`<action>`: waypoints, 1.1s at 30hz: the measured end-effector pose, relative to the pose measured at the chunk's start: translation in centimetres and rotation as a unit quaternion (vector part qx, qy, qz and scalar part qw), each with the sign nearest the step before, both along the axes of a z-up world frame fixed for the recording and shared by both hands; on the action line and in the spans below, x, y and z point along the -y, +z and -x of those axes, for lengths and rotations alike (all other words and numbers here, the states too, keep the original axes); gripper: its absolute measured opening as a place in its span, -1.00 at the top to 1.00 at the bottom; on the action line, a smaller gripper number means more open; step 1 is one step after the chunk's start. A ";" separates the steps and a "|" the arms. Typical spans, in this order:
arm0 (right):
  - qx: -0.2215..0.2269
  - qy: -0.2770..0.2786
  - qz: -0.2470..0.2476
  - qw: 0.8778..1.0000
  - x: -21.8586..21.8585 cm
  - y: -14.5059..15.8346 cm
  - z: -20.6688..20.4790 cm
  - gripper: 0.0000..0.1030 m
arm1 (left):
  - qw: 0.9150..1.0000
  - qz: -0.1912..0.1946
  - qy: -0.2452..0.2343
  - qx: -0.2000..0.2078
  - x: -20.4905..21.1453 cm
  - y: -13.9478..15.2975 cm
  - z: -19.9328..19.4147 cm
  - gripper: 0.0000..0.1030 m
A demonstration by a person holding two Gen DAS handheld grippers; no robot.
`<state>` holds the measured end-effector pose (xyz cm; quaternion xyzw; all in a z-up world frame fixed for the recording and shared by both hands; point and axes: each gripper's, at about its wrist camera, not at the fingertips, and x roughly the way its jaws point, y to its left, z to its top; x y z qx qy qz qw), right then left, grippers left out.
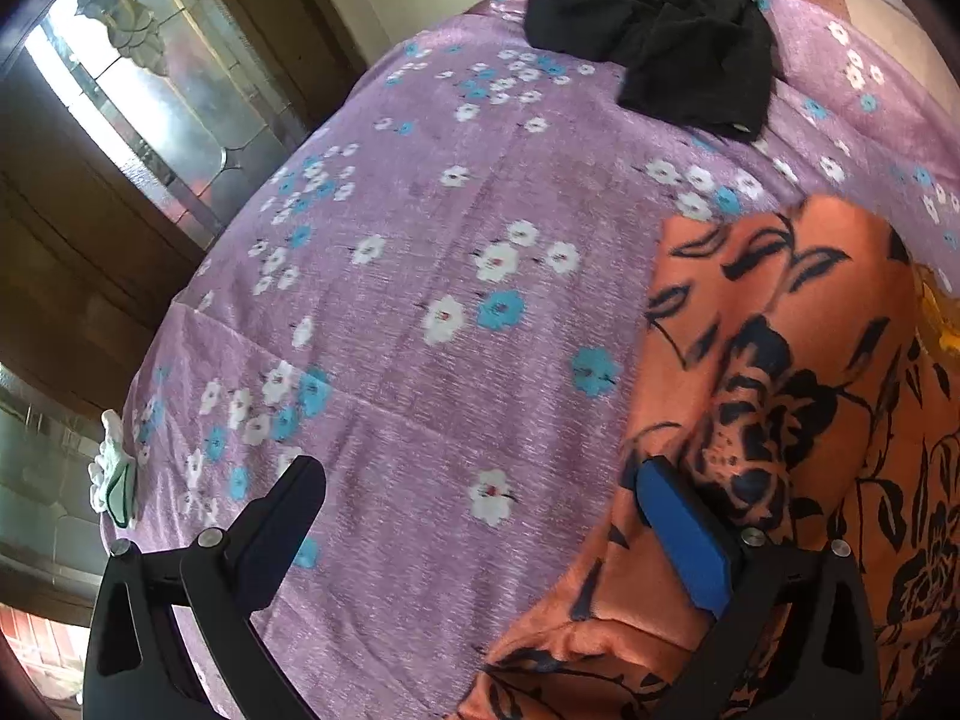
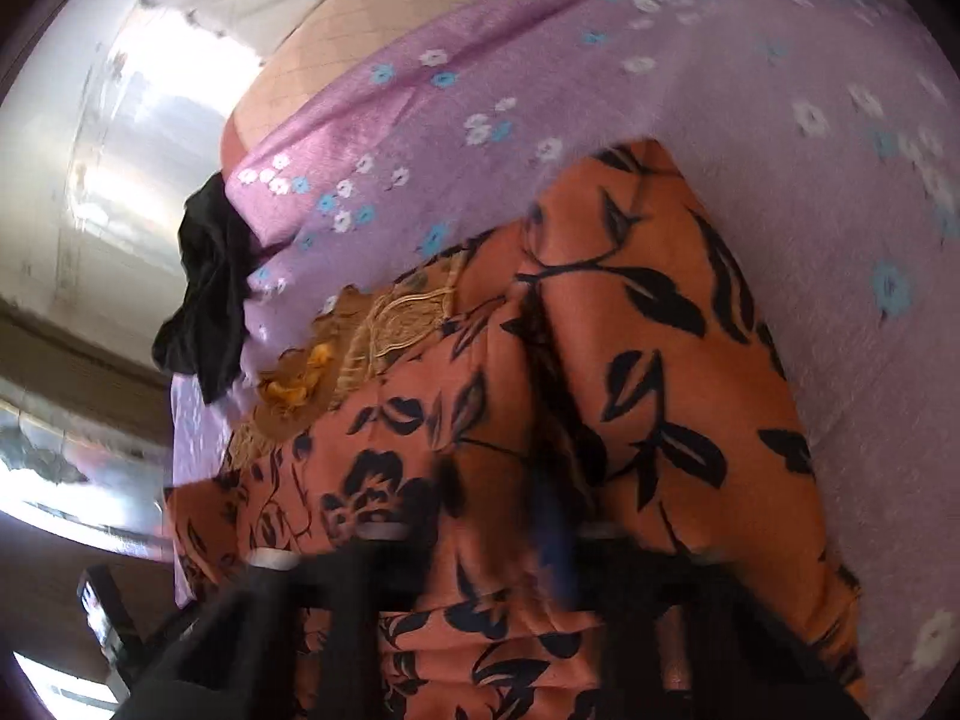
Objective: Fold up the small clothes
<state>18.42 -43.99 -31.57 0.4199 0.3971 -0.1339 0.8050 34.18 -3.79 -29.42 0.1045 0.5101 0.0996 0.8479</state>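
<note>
Glass door panels (image 1: pixel 150 96) sit far off to my left, past the edge of the bed, and a small pale green and white cloth (image 1: pixel 114 486) lies right at that left edge of the purple floral bedsheet (image 1: pixel 420 228). My left gripper (image 1: pixel 480 516) hangs over the sheet with its fingers spread wide apart, nothing between them but flowered fabric; the left finger (image 1: pixel 288 504) is over bare sheet, the blue-padded right finger (image 1: pixel 684 534) sits on or just above the near edge of the orange floral garment (image 1: pixel 798 360), and I can't tell which. That garment lies on the right side of the bed in this view, rumpled, with a yellow patch showing at its far side. Up at the far end, a black garment (image 1: pixel 666 30) lies crumpled in a heap, well apart from the orange one. Over to my right wrist view now, badly blurred: my right gripper (image 2: pixel 480 546) is down in the orange floral garment (image 2: pixel 600 360), folds of cloth bunched between the fingers, but whether they're actually closed on it I cannot tell. The black garment (image 2: pixel 210 288) hangs at the sheet's far-left edge here, bedsheet (image 2: pixel 780 90) beyond.
</note>
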 end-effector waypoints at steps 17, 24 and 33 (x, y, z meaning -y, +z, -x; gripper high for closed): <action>0.070 -0.044 -0.062 0.995 3.4 2.2 6.3 -0.15 | 1.000 -0.004 0.003 0.008 0.0 0.4 0.4 -1.00; 0.040 -0.021 -0.053 0.998 1.0 -0.5 3.2 -0.48 | 1.000 0.000 0.018 0.005 -1.0 0.3 0.2 -1.00; 0.019 0.024 0.063 0.998 -2.7 2.0 0.1 0.77 | 1.000 0.004 0.017 0.005 -1.1 0.4 0.0 -1.00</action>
